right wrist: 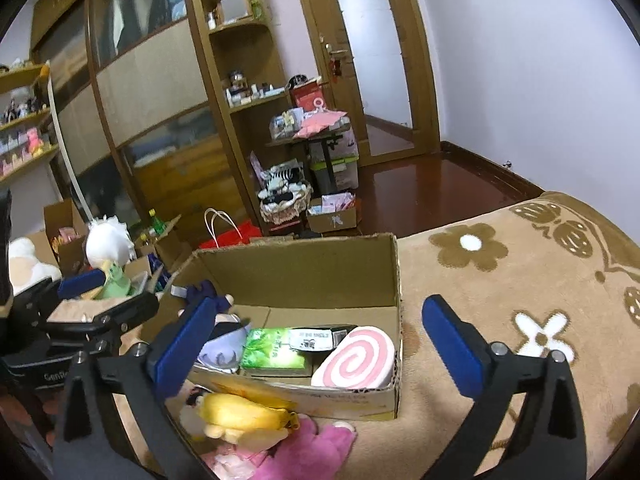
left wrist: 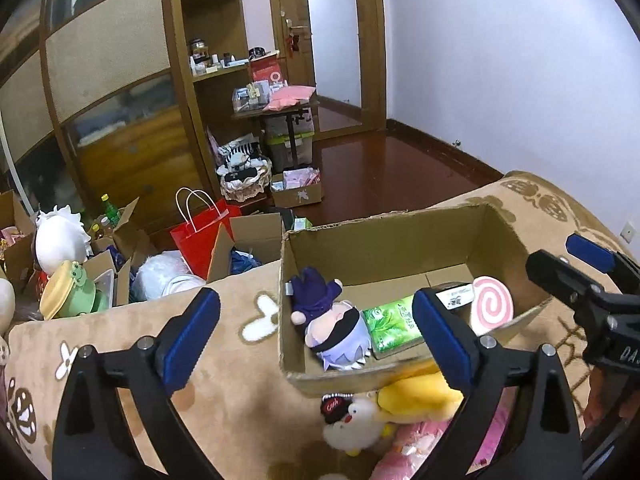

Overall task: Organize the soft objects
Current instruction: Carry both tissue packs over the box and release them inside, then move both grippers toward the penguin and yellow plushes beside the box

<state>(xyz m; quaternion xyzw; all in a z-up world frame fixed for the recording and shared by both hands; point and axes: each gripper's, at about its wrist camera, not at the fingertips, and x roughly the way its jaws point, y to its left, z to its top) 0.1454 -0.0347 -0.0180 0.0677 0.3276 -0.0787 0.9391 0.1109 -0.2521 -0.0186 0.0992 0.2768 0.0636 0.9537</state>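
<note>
An open cardboard box [left wrist: 380,248] [right wrist: 300,272] sits on a beige flowered blanket [left wrist: 224,400] [right wrist: 500,280]. Inside lie a purple-hatted plush doll [left wrist: 336,328] [right wrist: 224,348], a green soft pack [left wrist: 392,322] [right wrist: 276,346] and a pink swirl cushion [left wrist: 491,306] [right wrist: 354,360]. In front of the box lie a yellow plush [left wrist: 416,396] [right wrist: 240,408], a white duck plush [left wrist: 356,428] and a pink plush [right wrist: 304,448]. My left gripper [left wrist: 316,312] stands open above the box's near edge, holding nothing. My right gripper [right wrist: 320,312] is open too, over the box, empty.
Beyond the blanket's left edge stand a red paper bag [left wrist: 204,232] and several open cartons with a white plush [left wrist: 60,236] and a green frog plush [left wrist: 76,292]. A wardrobe, corner shelves [left wrist: 216,68] and a cluttered small table [left wrist: 280,108] stand behind. Dark wooden floor [left wrist: 384,172] lies beyond.
</note>
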